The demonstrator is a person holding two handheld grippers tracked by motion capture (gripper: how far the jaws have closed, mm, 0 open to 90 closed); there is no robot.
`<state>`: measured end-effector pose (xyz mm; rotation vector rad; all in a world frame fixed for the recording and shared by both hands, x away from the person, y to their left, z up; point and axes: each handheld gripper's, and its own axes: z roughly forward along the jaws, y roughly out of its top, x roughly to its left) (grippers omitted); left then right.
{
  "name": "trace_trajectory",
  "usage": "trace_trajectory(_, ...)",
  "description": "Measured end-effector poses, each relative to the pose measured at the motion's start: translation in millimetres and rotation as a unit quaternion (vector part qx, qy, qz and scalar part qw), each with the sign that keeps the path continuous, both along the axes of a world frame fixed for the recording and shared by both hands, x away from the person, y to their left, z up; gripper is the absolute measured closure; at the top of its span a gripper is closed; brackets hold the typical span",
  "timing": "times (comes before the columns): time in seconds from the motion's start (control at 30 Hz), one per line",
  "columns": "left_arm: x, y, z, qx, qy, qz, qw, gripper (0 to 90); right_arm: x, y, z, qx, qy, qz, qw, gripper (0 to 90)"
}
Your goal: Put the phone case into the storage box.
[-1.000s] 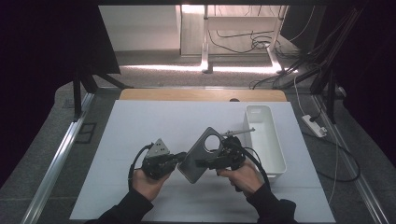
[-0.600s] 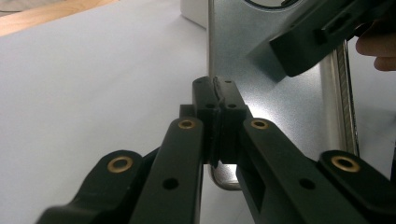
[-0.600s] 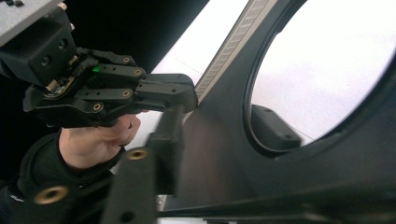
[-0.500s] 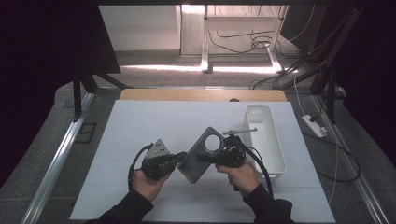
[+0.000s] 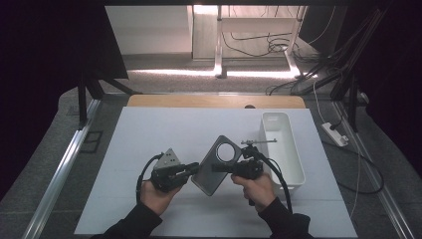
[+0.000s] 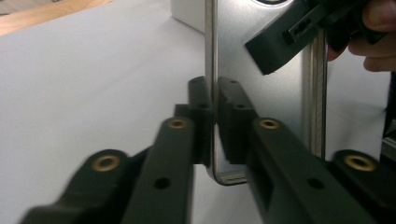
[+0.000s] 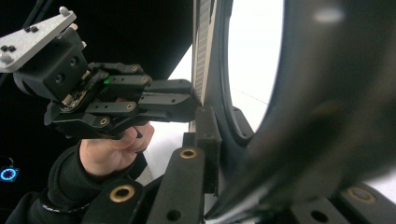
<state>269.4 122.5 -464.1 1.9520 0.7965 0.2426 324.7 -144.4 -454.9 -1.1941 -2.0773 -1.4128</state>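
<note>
Your white table fills the centre of the high view, with dark floor and cables in the upper frame. A white bin stands right of centre. At lower centre a grey metal plate with a round hole runs upper right to lower left. Your left gripper and right gripper each clamp an edge. Its far face is hidden.
</note>
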Motion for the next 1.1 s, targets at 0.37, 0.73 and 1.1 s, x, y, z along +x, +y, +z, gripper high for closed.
trace_trajectory(0.37,10.0,12.7,-4.8,-0.045,0.049,-0.071,0.9953,25.2,-4.9,-3.1,6.5,-0.046,-0.060,0.036,0.9965,84.9)
trace_trajectory(0.73,9.2,14.0,-13.9,-0.039,0.062,-0.095,0.9928,8.2,-9.4,-8.7,12.9,-0.071,-0.114,0.082,0.9876,85.0)
trace_trajectory(1.1,6.5,11.7,-19.4,-0.046,0.057,-0.129,0.9889,0.0,-14.0,-7.0,13.3,-0.092,-0.146,0.120,0.9778,85.0)
